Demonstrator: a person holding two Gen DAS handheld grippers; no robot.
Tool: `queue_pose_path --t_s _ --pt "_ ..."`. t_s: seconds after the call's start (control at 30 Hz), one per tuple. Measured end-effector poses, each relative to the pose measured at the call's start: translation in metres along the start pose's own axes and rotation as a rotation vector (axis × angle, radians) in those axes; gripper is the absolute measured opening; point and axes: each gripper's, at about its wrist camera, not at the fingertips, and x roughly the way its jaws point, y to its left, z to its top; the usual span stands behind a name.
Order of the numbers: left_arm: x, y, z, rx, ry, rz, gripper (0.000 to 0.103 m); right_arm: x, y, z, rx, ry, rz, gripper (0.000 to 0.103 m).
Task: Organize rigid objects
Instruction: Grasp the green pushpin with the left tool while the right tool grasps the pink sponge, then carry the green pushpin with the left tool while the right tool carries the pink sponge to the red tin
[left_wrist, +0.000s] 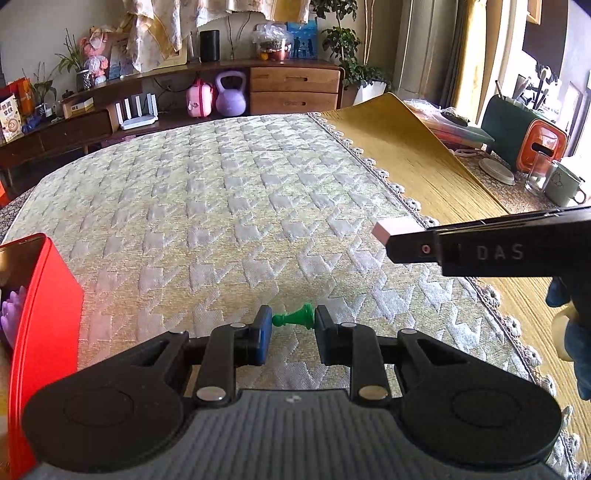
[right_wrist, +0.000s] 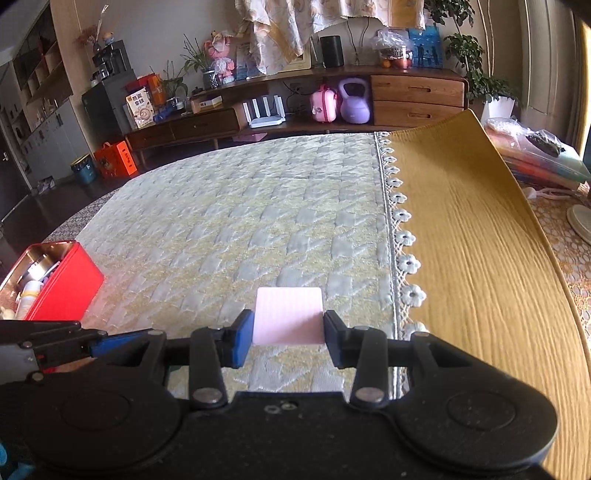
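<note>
- Your left gripper (left_wrist: 293, 334) is clamped on a green chess piece (left_wrist: 294, 316), which lies sideways between the two pads, held end to end and lifted clear of the quilted cloth (left_wrist: 229, 192).
- Your right gripper (right_wrist: 288, 334) is closed on a flat pink block (right_wrist: 289, 315), gripped by its two side edges with most of it jutting forward. From the left wrist view the same block (left_wrist: 386, 229) shows as a thin slab at the tip of the right tool.
- The red tin (right_wrist: 64, 286) sits to your left at the near edge of the cloth, lid off. Things already lie inside: a white tube-like item and some metal show in the right wrist view, and something purple (left_wrist: 11, 314) peeps out in the left one, though what it is I cannot say for sure.
- Judging by that, you look well into the job: some pieces are boxed, two are in hand, and no loose piece shows on the cloth. What seems left is to carry both over to the tin and let them go inside.
- The chess piece is nearer the tin, so it would likely go in first.
- Writing: the letters "DAS" (left_wrist: 500, 253) read in pale print on the side of the right tool. A packet on the far shelf bears printed characters too small to read.
</note>
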Motion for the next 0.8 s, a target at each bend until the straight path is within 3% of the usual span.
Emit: queue_pose_path --t_s 0.5,0.8 --pt "-0.073 0.021 -0.004 -0.029 -0.014 0.026 0.024 -0.058 0.055 -0.027 -0.032 0.001 0.053 0.04" --pt "-0.119 0.045 -0.01 -0.062 -0.041 0.034 0.024 -0.085 0.103 -0.027 -0.087 -0.022 0.083 0.04"
